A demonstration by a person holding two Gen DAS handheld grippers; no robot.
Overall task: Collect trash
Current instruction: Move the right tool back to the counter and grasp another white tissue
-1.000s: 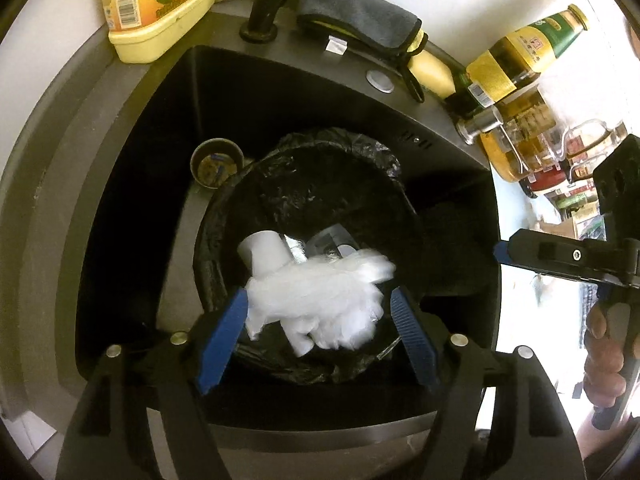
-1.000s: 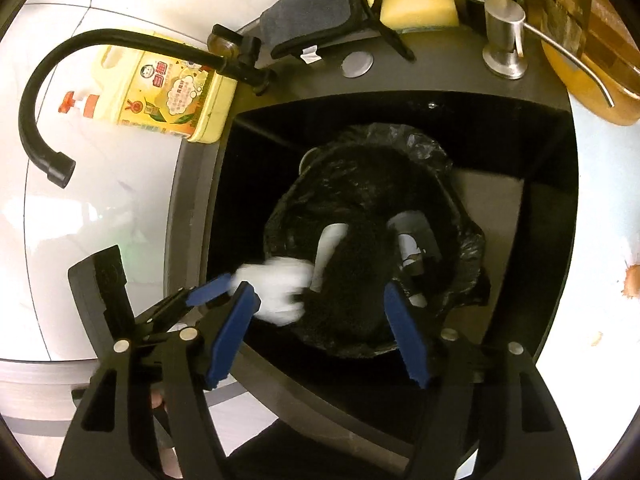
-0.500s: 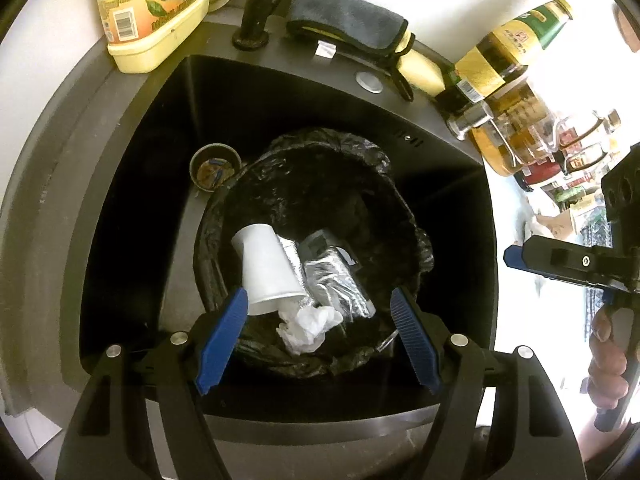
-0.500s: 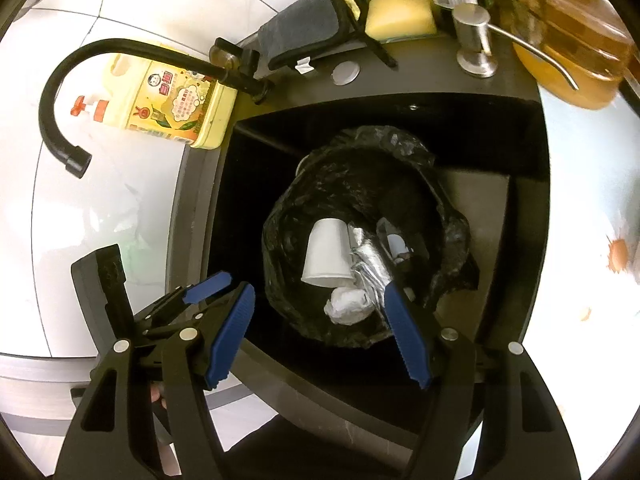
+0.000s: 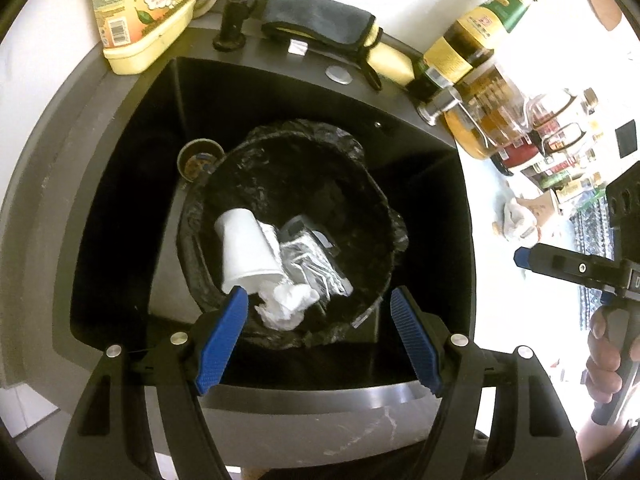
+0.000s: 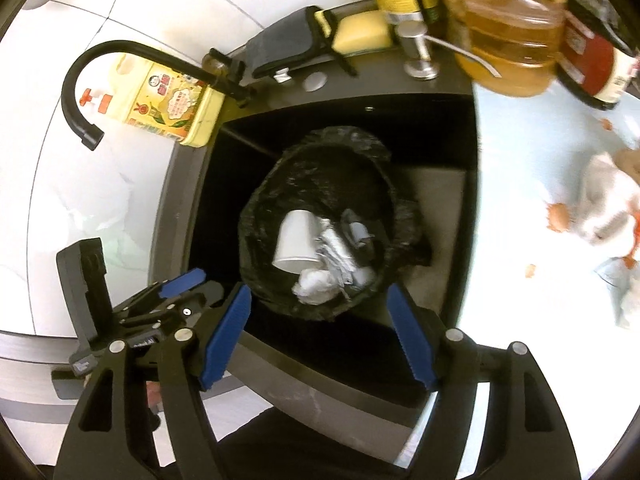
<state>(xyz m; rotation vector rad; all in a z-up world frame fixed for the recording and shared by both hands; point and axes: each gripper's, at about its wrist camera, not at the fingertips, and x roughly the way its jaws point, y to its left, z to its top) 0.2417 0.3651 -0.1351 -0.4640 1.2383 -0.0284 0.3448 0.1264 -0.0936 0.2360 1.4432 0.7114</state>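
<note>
A bin lined with a black bag (image 5: pixel 288 148) (image 6: pixel 332 148) stands in the dark sink (image 5: pixel 132 184). In it lie a white paper cup (image 5: pixel 246 252) (image 6: pixel 296 240), a silver foil wrapper (image 5: pixel 312 264) and a crumpled white tissue (image 5: pixel 286 304) (image 6: pixel 314 288). My left gripper (image 5: pixel 318 336) is open and empty above the bin's near rim. My right gripper (image 6: pixel 320 332) is open and empty, also above the near rim; it shows at the right of the left wrist view (image 5: pixel 560 264). More crumpled white trash (image 6: pixel 608 216) lies on the counter at the right.
A black tap (image 6: pixel 120 64), a yellow detergent bottle (image 5: pixel 136 8) (image 6: pixel 168 100), a grey cloth (image 5: pixel 316 12) and a sponge (image 6: pixel 360 32) stand behind the sink. Oil and sauce bottles (image 5: pixel 480 80) (image 6: pixel 508 20) crowd the counter at the right. A drain strainer (image 5: pixel 200 158) sits beside the bin.
The white tissue dropped from between my left gripper's fingers into the bin. Both grippers have drawn back and up; the right one has swung to the right.
</note>
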